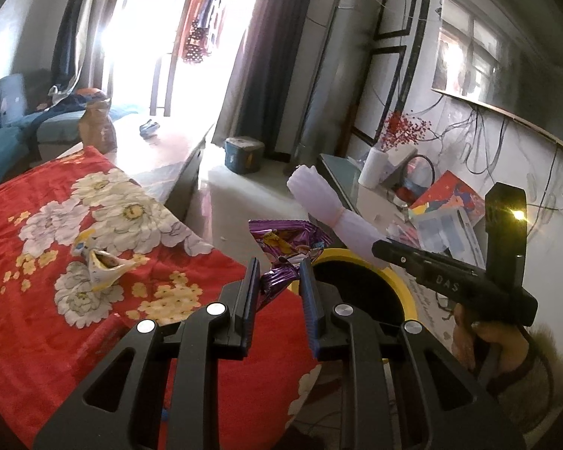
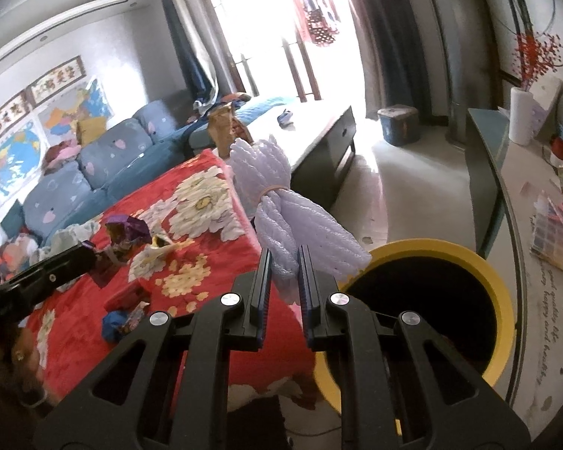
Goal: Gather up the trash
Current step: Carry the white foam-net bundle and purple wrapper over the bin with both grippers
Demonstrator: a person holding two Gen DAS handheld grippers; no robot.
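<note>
My left gripper point(image 1: 279, 262) is shut on a purple snack wrapper point(image 1: 287, 242) and holds it at the near rim of the yellow trash bin point(image 1: 401, 281). My right gripper point(image 2: 284, 255) is shut on a bundle of pale lilac foam netting point(image 2: 281, 202) tied with a rubber band, held just left of the bin point(image 2: 503, 292). The right gripper and its bundle point(image 1: 326, 202) also show in the left wrist view above the bin. A crumpled white and yellow wrapper point(image 1: 101, 266) lies on the red flowered blanket point(image 1: 37, 300); it also shows in the right wrist view point(image 2: 161, 245).
A blue scrap and a small wrapper point(image 2: 122, 322) lie on the blanket point(image 2: 206, 292) near its front edge. A low table point(image 2: 319, 131) stands beyond the blanket, a blue sofa point(image 2: 105, 157) to the left, a glass-topped cabinet point(image 2: 506, 172) with clutter to the right. A blue box point(image 1: 244, 153) sits on the floor.
</note>
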